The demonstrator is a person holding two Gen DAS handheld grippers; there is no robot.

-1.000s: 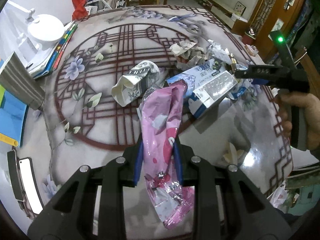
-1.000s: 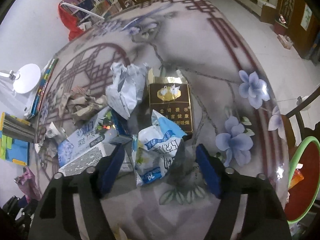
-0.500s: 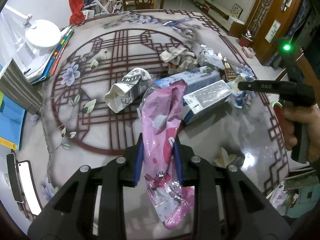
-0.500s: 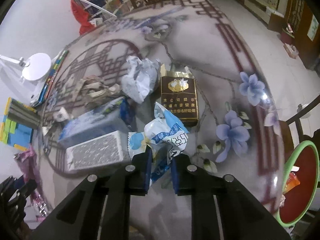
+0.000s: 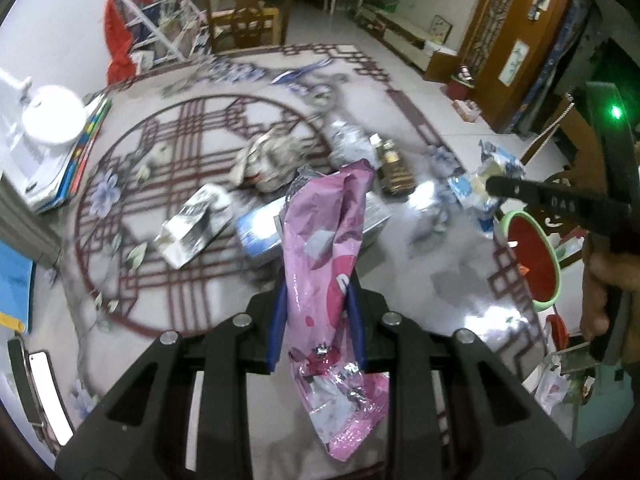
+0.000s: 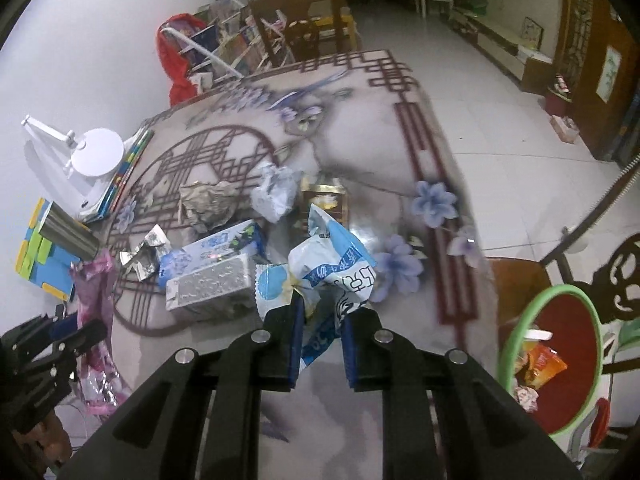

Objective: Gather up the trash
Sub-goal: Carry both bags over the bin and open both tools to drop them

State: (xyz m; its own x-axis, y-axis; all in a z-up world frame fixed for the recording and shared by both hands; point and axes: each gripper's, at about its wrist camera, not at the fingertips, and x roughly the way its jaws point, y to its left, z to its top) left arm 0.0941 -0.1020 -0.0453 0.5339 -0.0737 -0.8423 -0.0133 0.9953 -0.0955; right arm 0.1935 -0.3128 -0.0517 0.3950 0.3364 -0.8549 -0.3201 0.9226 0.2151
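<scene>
My left gripper [image 5: 316, 300] is shut on a pink plastic wrapper [image 5: 328, 240] and holds it above the table. My right gripper [image 6: 320, 312] is shut on a white and blue snack wrapper [image 6: 332, 260], lifted off the table; it also shows in the left wrist view [image 5: 480, 184]. A red bin with a green rim [image 6: 560, 340] stands to the right beside the table, with some wrappers inside. On the table lie a blue and white carton [image 6: 212, 268], crumpled paper [image 6: 208, 204], a white crumpled bag [image 6: 276, 192], a dark gold cigarette box [image 6: 324, 200] and a squashed carton [image 5: 192, 228].
A white desk lamp [image 6: 92, 156], books [image 5: 80, 152], a metal cup [image 6: 68, 232] and a phone [image 5: 44, 384] sit along the table's left side. A wooden chair [image 5: 248, 20] stands behind the table. The table's right edge [image 6: 460, 220] borders the bin.
My right gripper has closed on the blue and white wrapper and lifted it toward the bin side. My left gripper, still holding the pink wrapper, has risen and tilted up.
</scene>
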